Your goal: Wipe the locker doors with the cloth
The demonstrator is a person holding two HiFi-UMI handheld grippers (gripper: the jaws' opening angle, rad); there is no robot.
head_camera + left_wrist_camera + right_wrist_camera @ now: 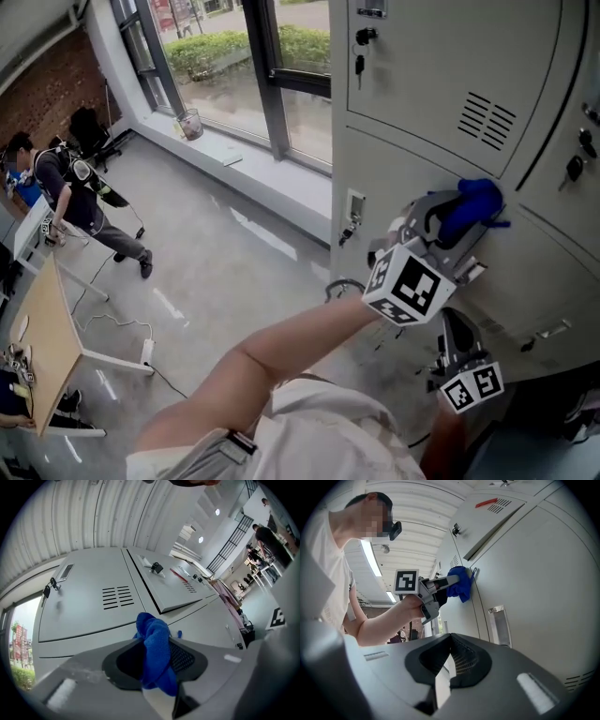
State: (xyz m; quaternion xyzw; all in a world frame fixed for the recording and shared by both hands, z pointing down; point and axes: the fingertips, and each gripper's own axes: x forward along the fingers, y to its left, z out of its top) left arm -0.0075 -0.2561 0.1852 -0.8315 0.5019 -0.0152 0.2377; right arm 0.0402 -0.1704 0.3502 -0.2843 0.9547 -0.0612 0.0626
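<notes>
We stand close against a tall bank of grey lockers (422,84), looking steeply down its face, with the window and the open floor off to our left. The door we are working on (394,178) sits below a door with vent slots (487,117); in the left gripper view the neighbouring door (178,588) appears to stand slightly proud of its frame, so we judge it ajar. Our left arm reaches forward so that the left gripper (448,225) points almost straight into the metal, which seems the sensible way to bring the wiping face flat to the panel. Its jaws are pinched on the blue cloth (154,644), bunched into a wad that pokes out past the tips and looks pressed against the door near its right edge; holding it bunched gives a soft pad and should stop the hard jaws scraping the paint. The right gripper (451,637) hangs lower, in front of the locker beneath and well apart from the cloth, its jaws pressed together on nothing, parked out of the wiping path. We judge the wiping to be under way on this door, with the other doors yet to be covered. Small keys (361,37) hang in the locks above and could snag the cloth if a stroke strays there.
</notes>
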